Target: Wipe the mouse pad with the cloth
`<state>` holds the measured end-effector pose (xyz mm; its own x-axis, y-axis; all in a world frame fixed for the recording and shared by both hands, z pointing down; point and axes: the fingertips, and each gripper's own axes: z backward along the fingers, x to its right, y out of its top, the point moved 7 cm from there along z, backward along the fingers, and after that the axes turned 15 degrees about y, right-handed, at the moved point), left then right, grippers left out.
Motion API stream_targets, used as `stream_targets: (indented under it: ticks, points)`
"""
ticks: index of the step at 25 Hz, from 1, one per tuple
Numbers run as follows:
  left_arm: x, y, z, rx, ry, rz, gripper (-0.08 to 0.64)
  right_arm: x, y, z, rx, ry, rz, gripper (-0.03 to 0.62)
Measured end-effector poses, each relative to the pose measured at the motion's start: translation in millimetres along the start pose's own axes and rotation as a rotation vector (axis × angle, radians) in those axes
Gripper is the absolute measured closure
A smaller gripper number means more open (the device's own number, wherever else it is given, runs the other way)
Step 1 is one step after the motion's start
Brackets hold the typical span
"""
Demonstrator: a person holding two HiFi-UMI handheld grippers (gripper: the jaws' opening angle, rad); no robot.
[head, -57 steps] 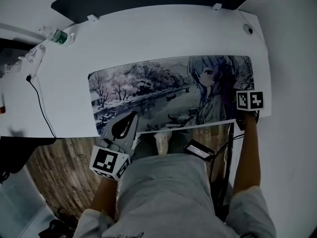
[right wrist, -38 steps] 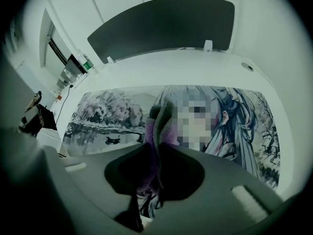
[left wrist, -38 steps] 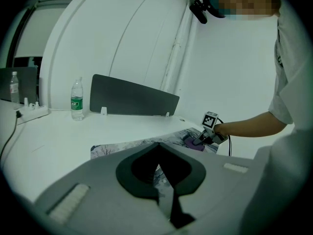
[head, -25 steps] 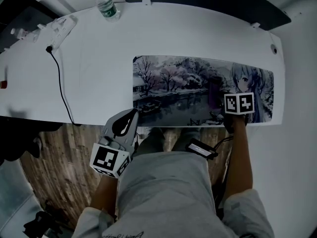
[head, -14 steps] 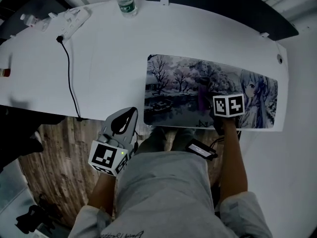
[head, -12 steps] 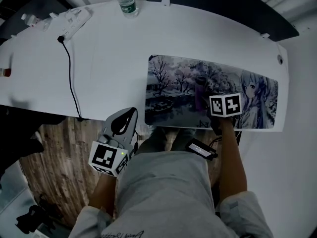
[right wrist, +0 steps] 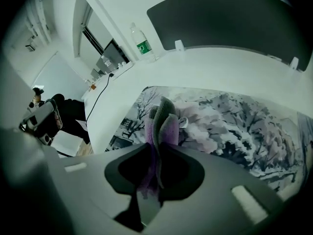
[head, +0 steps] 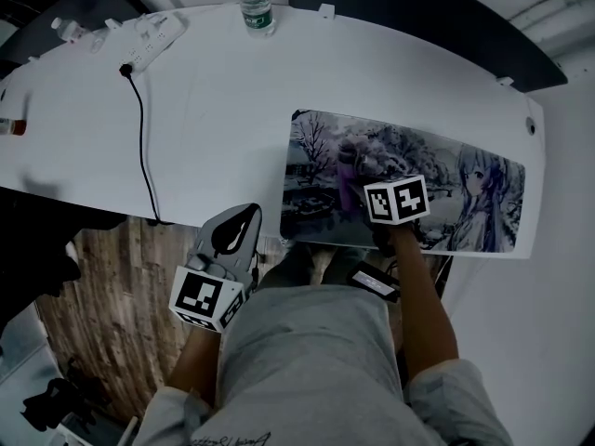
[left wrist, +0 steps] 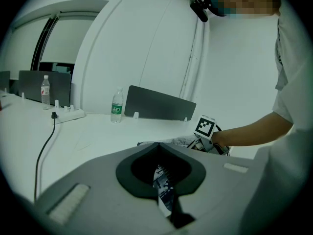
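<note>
The right gripper (head: 361, 186) is clamped on the purple cloth (head: 348, 167), pressing it onto the mouse pad (head: 465, 189), on its left half, so it can drag across. The left gripper (head: 240, 230), closed and empty, hangs off the surface (head: 214, 100) at the pad's 7 o'clock, probably to keep clear.

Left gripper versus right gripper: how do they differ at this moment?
The left gripper pinches a printed strip, apparently a near corner of the mouse pad, at the desk edge; the right gripper clamps the purple cloth. The left sits off the pad; the right is over its left part. Both have jaws shut on something.
</note>
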<state>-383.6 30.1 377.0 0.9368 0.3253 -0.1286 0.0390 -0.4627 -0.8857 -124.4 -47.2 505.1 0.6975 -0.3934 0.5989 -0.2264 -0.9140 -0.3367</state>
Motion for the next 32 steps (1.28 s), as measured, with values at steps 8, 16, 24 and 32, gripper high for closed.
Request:
stream_targets:
  ticks: [8, 16, 24, 32]
  points:
    - [-19, -8, 11, -0.015, 0.043, 0.016, 0.540, -43, 18, -48, -0.061, 0.083, 0.098, 0.521]
    - [-41, -11, 30, -0.016, 0.117, 0.018, 0.541, -82, 30, -88, -0.090, 0.163, 0.174, 0.521]
    - [-44, -21, 46, -0.026, 0.140, 0.040, 0.541, -87, 31, -78, -0.049, 0.195, 0.195, 0.518]
    - [22, -6, 1, -0.030, -0.057, -0.044, 0.541, -51, -9, 13, 0.075, 0.106, 0.170, 0.518]
